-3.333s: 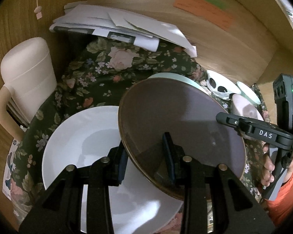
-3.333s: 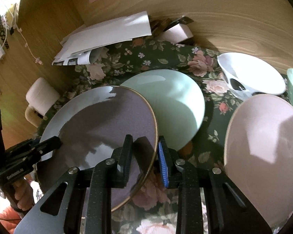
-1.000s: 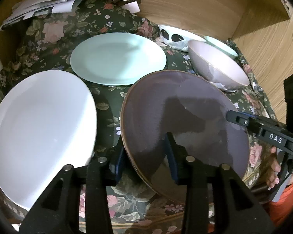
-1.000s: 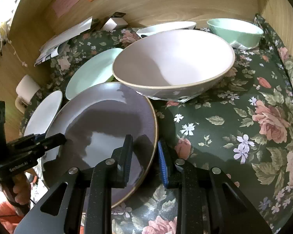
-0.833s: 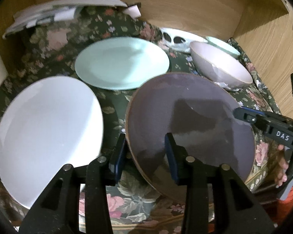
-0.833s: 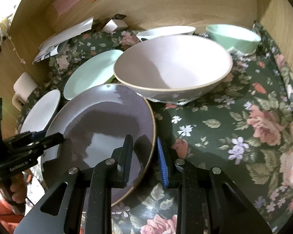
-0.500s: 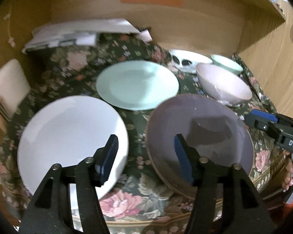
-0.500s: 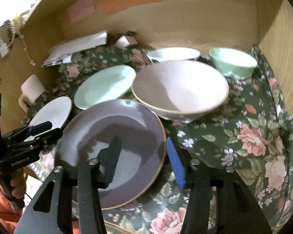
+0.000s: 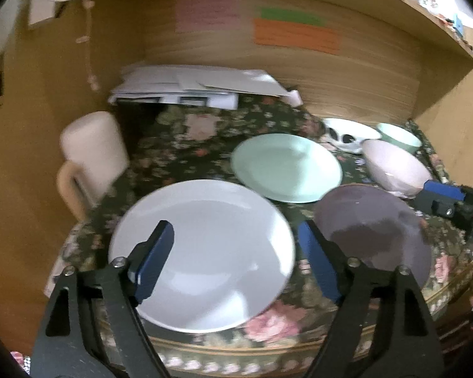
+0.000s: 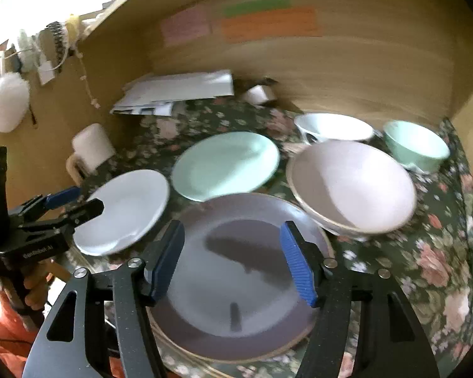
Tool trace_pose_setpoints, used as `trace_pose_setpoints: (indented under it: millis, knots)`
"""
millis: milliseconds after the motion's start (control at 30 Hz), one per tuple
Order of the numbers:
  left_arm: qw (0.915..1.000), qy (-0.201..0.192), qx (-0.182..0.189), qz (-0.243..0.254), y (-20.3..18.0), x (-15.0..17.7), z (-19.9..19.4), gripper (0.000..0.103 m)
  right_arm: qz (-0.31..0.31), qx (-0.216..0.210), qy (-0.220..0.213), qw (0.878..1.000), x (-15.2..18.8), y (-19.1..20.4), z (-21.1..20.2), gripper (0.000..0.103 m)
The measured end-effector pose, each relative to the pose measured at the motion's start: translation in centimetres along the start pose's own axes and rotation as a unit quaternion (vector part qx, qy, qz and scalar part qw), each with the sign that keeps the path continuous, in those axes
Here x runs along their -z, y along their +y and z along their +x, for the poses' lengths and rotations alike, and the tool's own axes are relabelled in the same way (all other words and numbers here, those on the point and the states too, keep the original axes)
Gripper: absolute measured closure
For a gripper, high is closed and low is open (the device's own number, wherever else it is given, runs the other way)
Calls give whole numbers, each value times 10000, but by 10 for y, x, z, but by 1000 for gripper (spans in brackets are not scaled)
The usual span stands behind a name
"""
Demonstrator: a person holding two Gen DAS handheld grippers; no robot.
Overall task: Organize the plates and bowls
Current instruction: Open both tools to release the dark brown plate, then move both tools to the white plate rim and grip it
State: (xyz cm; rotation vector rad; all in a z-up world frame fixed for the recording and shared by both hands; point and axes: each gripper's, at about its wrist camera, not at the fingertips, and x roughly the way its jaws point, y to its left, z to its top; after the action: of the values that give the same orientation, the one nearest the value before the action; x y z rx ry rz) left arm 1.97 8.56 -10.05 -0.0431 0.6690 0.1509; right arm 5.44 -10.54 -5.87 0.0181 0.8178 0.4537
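A purple plate [image 10: 246,277] lies flat on the floral cloth [image 10: 432,252] near the front edge. My right gripper [image 10: 231,230] hovers above it, jaws opening, pads clear of the plate. My left gripper [image 9: 233,230] hangs above the white plate [image 9: 201,252], jaws opening and holding nothing. The purple plate [image 9: 375,236] sits to its right. A mint plate [image 9: 287,167] lies behind. At the right stand a pink bowl [image 10: 350,186], a white bowl [image 10: 334,126] and a mint bowl [image 10: 416,145].
A stack of papers [image 9: 198,85] leans at the back wall, which bears coloured notes [image 9: 293,34]. A cream jug [image 9: 91,154] stands at the left. A wooden side wall [image 9: 451,119] closes the right. The table's front edge [image 9: 236,346] runs below the plates.
Both grippers let go of the purple plate, which now rests on the cloth. Both pulled back and upward with jaws widening. The left gripper now hangs over the white plate.
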Motion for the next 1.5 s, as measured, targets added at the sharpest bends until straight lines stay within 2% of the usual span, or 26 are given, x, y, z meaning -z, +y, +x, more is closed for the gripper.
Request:
trace_pose_setpoints:
  millis: [300, 533, 867, 1033, 1233, 1300, 1500]
  knots:
    - [9984, 154, -457, -296, 54, 13, -2, 19, -369, -372, 81, 9986, -15, 41, 29, 38]
    - [9966, 321, -604, -466, 83, 20, 8, 19, -572, -486, 319, 9967, -24, 62, 56, 38]
    - [9948, 741, -418, -555, 108, 34, 37, 19, -844, -405, 932, 9912, -30, 81, 108, 38]
    - [9956, 681, -397, -499, 108, 38, 41, 20, -890, -455, 1315, 9863, -31, 85, 132, 38]
    - [9953, 801, -212, -507, 109, 41, 46, 33, -1024, -468, 1629, 9802, -27, 91, 152, 38]
    - [9938, 920, -161, -596, 112, 42, 51, 40, -1043, -466, 1670, 9793, -26, 91, 157, 42]
    - [9929, 993, -18, -654, 114, 44, 55, 49, -1010, -513, 1845, 9763, -22, 88, 169, 65]
